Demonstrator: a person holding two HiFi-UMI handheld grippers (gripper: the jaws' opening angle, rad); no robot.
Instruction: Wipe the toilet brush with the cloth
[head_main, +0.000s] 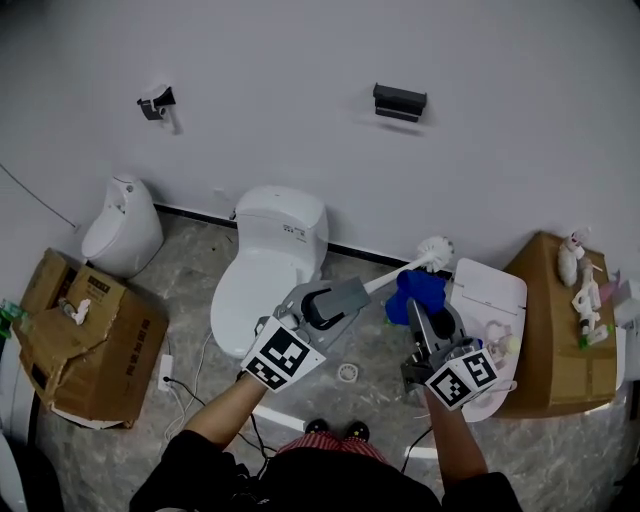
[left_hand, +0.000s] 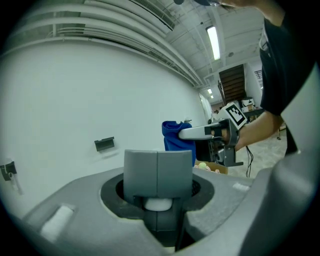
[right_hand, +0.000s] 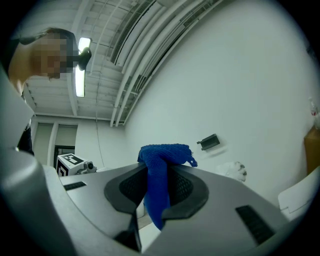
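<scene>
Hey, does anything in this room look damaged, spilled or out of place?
The cardboard box at the left is crumpled, with its flaps torn and splayed open. Otherwise nothing stands out, and no spill shows on the floor.
</scene>
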